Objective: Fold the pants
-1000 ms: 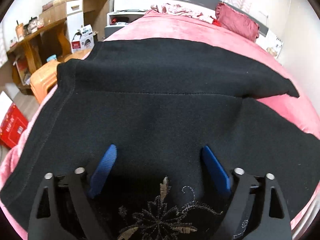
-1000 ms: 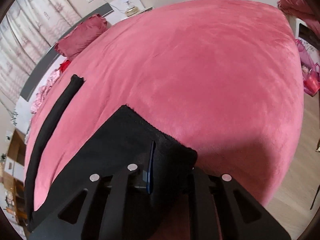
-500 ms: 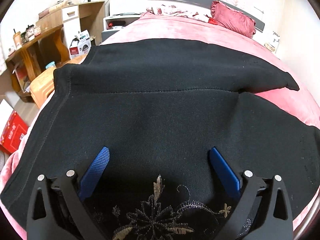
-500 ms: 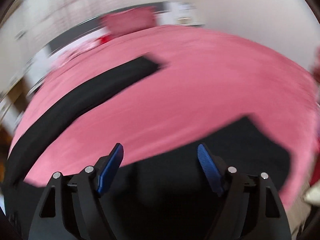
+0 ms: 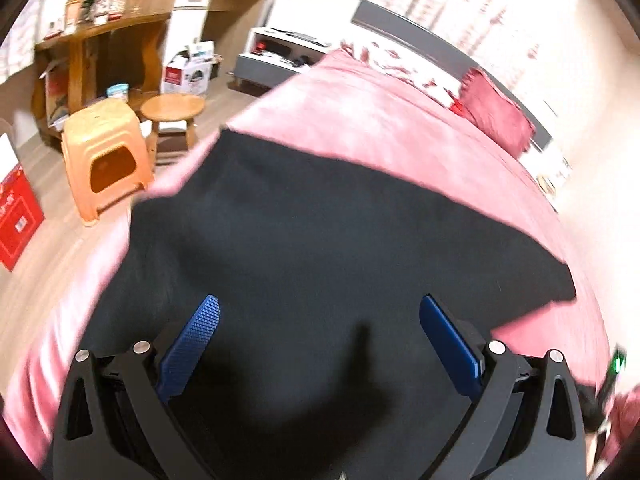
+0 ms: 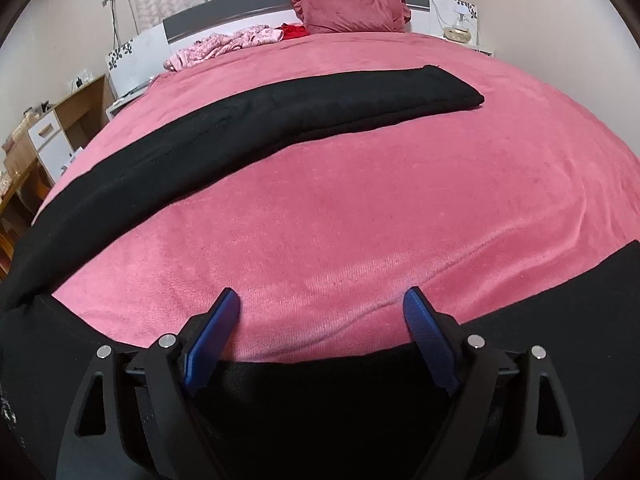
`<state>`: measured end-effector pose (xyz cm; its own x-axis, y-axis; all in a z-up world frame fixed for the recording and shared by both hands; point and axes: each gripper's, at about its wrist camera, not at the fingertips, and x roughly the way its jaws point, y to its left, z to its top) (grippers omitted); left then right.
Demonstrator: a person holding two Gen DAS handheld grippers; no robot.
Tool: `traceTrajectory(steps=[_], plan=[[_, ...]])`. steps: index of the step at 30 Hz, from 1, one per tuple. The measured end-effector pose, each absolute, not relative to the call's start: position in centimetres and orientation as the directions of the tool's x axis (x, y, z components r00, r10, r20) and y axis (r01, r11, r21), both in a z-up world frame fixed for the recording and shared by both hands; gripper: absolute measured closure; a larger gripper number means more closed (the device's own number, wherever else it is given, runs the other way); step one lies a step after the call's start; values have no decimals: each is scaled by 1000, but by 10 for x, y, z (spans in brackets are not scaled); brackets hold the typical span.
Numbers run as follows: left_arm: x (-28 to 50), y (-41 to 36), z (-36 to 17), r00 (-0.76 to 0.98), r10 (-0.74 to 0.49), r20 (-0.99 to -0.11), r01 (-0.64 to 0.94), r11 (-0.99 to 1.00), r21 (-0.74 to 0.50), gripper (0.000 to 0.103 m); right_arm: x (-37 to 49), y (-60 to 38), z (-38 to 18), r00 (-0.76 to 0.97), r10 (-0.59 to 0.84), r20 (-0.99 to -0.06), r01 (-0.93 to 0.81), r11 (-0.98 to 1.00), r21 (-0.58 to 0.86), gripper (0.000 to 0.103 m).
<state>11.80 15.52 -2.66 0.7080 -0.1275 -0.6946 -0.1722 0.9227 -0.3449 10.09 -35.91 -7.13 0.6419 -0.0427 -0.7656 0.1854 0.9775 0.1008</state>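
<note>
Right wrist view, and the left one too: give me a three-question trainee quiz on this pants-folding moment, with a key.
1. True or false: the right gripper is clamped on the pants.
2. In the right wrist view, the far pant leg lies: A) rolled into a ball, B) stretched flat across the blanket, C) hanging off the pillow.
3. Fill in: beside the bed in the left wrist view stands an orange plastic ____.

Key
1. False: its jaws have just been opening, and nothing sits between them.
2. B
3. stool

The left gripper is open too, above the pants.
</note>
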Motion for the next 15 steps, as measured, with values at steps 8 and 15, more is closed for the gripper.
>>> traceTrajectory(steps=[8, 15], plan=[[219, 206, -23, 676, -5, -737, -312, 904, -293, 4, 108, -339, -73, 638, -51, -769, 187, 978, 91, 13], [267, 247, -45, 626, 46, -778, -428, 855, -294, 4, 108, -338, -76, 635, -60, -771, 190, 978, 81, 11]])
